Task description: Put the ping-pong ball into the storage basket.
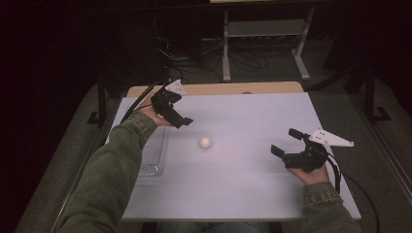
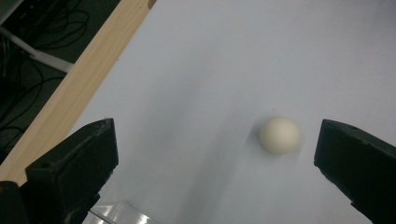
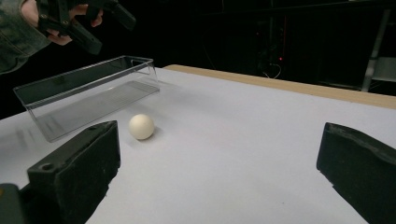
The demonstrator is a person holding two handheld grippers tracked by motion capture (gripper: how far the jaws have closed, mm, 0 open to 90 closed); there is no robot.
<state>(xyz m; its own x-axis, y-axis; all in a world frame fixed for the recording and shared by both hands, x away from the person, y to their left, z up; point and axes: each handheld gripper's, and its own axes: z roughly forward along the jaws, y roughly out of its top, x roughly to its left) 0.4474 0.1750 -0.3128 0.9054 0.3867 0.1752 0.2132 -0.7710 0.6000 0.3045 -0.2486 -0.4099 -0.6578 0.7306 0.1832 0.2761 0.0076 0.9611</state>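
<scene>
The small white round ball (image 1: 205, 142) is being approached by the wide-open left gripper (image 1: 180, 116) — closing around it comes next, judging from this — the right gripper (image 1: 286, 141) being held open too.

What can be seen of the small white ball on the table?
The ball is small, round, off-white and matte, plain with no markings visible. It sits on the white table top, near the middle, to the right of the clear tray without touching it. Nothing holds it: both grippers are apart from it, jaws open.

A white-topped table (image 1: 243, 194) with a wooden far edge carries a white ball (image 1: 205, 142) and a clear plastic tray (image 1: 153, 160).
</scene>
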